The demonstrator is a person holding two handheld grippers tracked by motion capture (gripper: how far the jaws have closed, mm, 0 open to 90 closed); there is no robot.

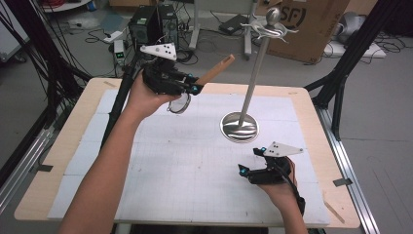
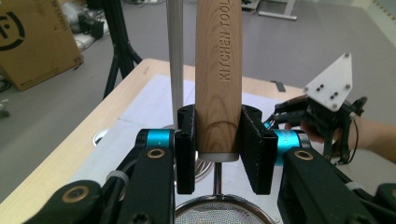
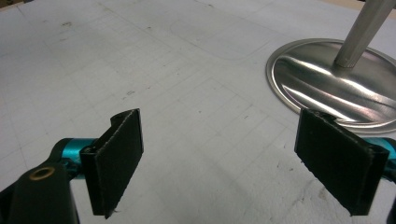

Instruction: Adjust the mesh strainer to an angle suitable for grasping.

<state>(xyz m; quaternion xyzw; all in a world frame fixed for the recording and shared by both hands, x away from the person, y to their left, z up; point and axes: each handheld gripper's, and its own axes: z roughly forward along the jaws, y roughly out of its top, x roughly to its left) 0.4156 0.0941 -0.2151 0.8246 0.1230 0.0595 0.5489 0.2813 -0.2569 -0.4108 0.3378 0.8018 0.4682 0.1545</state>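
Strainer (image 1: pixel 181 103): wooden handle (image 2: pixel 218 79) (stamped KITCHEN TOOL) is sitting clamped between the left gripper (image 1: pixel 194 89) pads, raised above the table (image 1: pixel 63 146) at 11 o'clock, mesh bowl hanging below. Stand (image 1: pixel 239 126): is rising upright near centre. Right gripper (image 1: pixel 242 171): is resting at 5 o'clock, jaws spread wide, holding nothing.

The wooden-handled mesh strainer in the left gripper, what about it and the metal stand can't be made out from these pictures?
- Wooden-handled mesh strainer: left gripper view, bottom edge cuts off its mesh bowl; top edge cuts its handle end.
- Same strainer, high view: the person's left hand and the left gripper hide part of the bowl.
- Silver metal stand: right gripper view, top edge cuts its pole; hooks unseen.
- Stand hooks: high view, too small to count.
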